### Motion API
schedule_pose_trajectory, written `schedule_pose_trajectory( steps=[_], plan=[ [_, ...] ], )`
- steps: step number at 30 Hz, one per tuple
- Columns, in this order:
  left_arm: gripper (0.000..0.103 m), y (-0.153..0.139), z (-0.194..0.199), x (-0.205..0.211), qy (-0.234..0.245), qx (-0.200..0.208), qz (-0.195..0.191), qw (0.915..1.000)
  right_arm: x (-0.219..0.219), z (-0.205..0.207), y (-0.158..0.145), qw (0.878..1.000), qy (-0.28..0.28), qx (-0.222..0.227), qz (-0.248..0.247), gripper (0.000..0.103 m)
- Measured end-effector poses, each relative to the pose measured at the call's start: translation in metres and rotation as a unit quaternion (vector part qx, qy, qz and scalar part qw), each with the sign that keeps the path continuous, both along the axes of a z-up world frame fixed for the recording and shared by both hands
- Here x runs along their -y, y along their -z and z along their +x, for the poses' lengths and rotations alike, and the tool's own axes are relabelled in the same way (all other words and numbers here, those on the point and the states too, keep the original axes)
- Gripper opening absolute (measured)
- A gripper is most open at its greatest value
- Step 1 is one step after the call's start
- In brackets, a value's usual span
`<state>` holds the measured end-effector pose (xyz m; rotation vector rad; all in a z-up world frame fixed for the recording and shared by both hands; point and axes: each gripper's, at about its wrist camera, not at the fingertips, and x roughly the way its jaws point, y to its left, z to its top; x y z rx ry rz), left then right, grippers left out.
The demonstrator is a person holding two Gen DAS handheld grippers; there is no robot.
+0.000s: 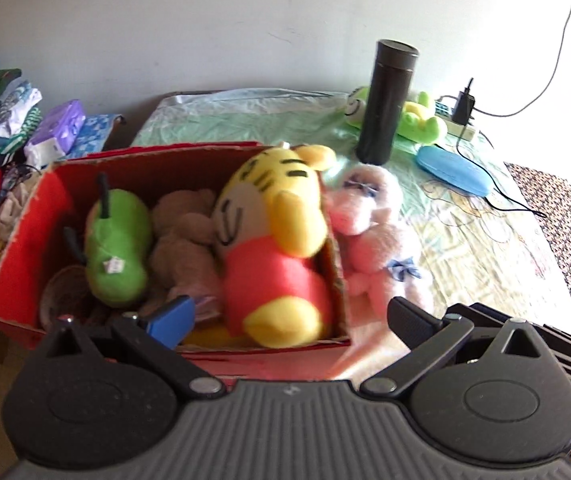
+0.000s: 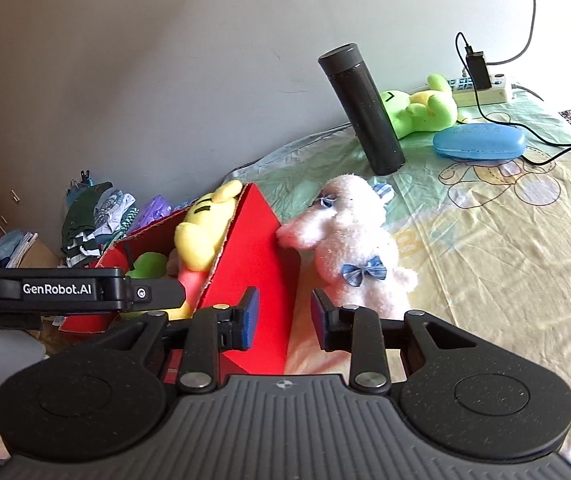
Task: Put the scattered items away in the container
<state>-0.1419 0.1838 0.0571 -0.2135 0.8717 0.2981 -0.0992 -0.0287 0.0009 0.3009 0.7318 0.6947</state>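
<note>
A red cardboard box (image 1: 21,248) (image 2: 261,256) holds a green pear plush (image 1: 119,240), a brown plush (image 1: 185,236) and a yellow tiger plush (image 1: 273,240) in a red shirt. Against the box's right wall, outside it on the bed, leans a pink-white plush (image 1: 369,236) (image 2: 349,240) with a blue bow. My left gripper (image 1: 291,320) hangs wide open over the box's near end, above the tiger's feet. My right gripper (image 2: 283,316) is open by a narrow gap in front of the box's near corner, with nothing pressed between its pads.
On the patterned bedsheet (image 2: 505,240) behind stand a black flask (image 1: 385,104) (image 2: 361,108), a green frog plush (image 2: 421,108), a blue case (image 2: 479,142) and a power strip (image 2: 481,90) with cables. Folded clothes (image 1: 1,120) pile up at the left by the wall.
</note>
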Motion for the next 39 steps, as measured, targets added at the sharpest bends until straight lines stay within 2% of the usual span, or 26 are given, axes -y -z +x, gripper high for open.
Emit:
schedule_pose_trajectory(
  steps=[4,7,10,12,15,18,20,25,28,31,35,39],
  plan=[
    [0.102,0.003,0.005,0.023,0.028,0.006,-0.002,0.9996,0.014,0.008,0.006,1.0,0.008,-0.014,0.0,0.031],
    [0.102,0.006,0.007,0.044,0.05,0.012,0.037,0.998,0.025,0.017,0.012,0.999,0.021,-0.032,0.007,0.031],
    [0.102,0.009,0.007,0.056,0.063,0.016,0.057,0.9963,0.036,0.026,0.02,0.998,0.038,-0.052,0.016,0.032],
    [0.102,0.008,0.007,0.062,0.077,0.025,0.061,0.9949,0.043,0.032,0.026,0.997,0.048,-0.065,0.019,0.032],
    [0.102,0.006,0.006,0.076,0.114,0.038,0.044,0.9918,0.052,0.039,0.034,0.995,0.055,-0.083,0.026,0.033],
    [0.102,0.009,0.009,0.093,0.147,0.045,0.057,0.9866,0.059,0.044,0.04,0.994,0.059,-0.091,0.03,0.033],
    [0.102,0.016,0.013,0.096,0.155,0.048,0.044,0.9857,0.063,0.048,0.044,0.993,0.057,-0.098,0.035,0.033],
    [0.102,0.04,0.026,0.087,0.156,0.044,-0.039,0.986,0.075,0.061,0.059,0.989,0.06,-0.129,0.045,0.033],
    [0.102,0.052,0.032,0.085,0.152,0.061,-0.047,0.9853,0.084,0.07,0.064,0.987,0.069,-0.138,0.045,0.033],
    [0.102,0.059,0.036,0.091,0.164,0.08,-0.02,0.9831,0.091,0.08,0.067,0.987,0.071,-0.139,0.044,0.033],
    [0.102,0.07,0.051,0.092,0.176,0.065,-0.043,0.9813,0.089,0.095,0.075,0.985,0.048,-0.158,0.05,0.033],
    [0.102,0.083,0.066,0.093,0.175,0.046,-0.04,0.9827,0.081,0.109,0.081,0.982,0.018,-0.177,0.066,0.033]
  ],
)
